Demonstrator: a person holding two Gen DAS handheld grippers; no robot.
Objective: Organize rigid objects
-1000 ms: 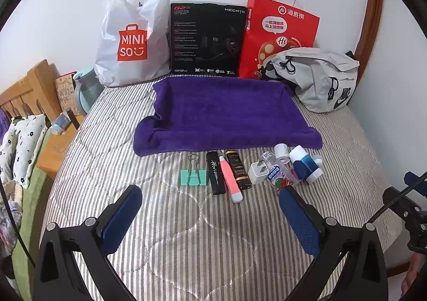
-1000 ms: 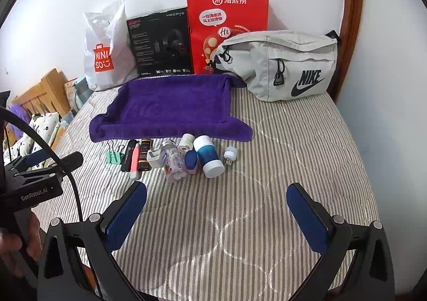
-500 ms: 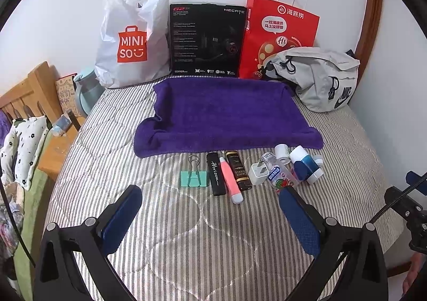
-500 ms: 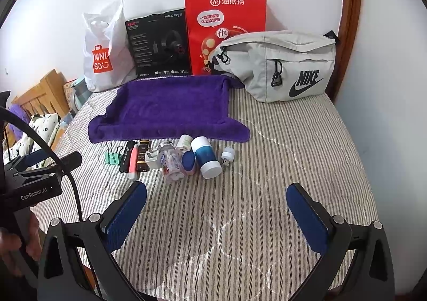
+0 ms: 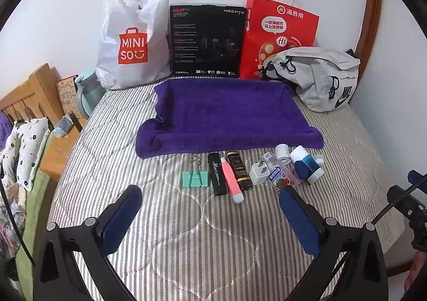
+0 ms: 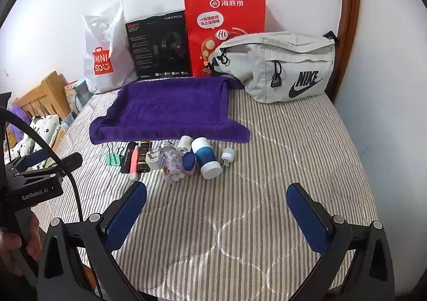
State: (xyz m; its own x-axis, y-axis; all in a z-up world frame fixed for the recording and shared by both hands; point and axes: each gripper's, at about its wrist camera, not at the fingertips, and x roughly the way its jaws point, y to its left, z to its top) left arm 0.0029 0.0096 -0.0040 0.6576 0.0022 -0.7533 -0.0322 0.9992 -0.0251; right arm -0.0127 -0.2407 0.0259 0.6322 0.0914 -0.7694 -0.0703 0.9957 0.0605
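A row of small items lies on the striped bed in front of a purple towel (image 5: 226, 111) (image 6: 170, 109): a green binder clip (image 5: 194, 177) (image 6: 113, 159), a black tube (image 5: 216, 177), a pink pen (image 5: 232, 181) (image 6: 134, 161), a dark gold-lettered tube (image 5: 238, 170), a white plug (image 5: 258, 173) (image 6: 153, 159), a clear bottle (image 5: 280, 174) (image 6: 172, 163), a blue-and-white container (image 5: 307, 165) (image 6: 206, 157) and a small white USB light (image 6: 227, 155). My left gripper (image 5: 208, 202) hovers open just short of the row. My right gripper (image 6: 216, 201) is open too, nearer than the row.
Along the wall stand a white Miniso bag (image 5: 130, 39), a black box (image 5: 206, 41), a red paper bag (image 5: 277, 34) and a grey Nike pouch (image 6: 280, 63). A wooden headboard (image 5: 26, 98) and nightstand lie left. A hand (image 6: 10, 245) holds the left gripper's body.
Both views shift very slightly, the right one creeping a little closer to the row. The items have not moved and both grippers stay open.
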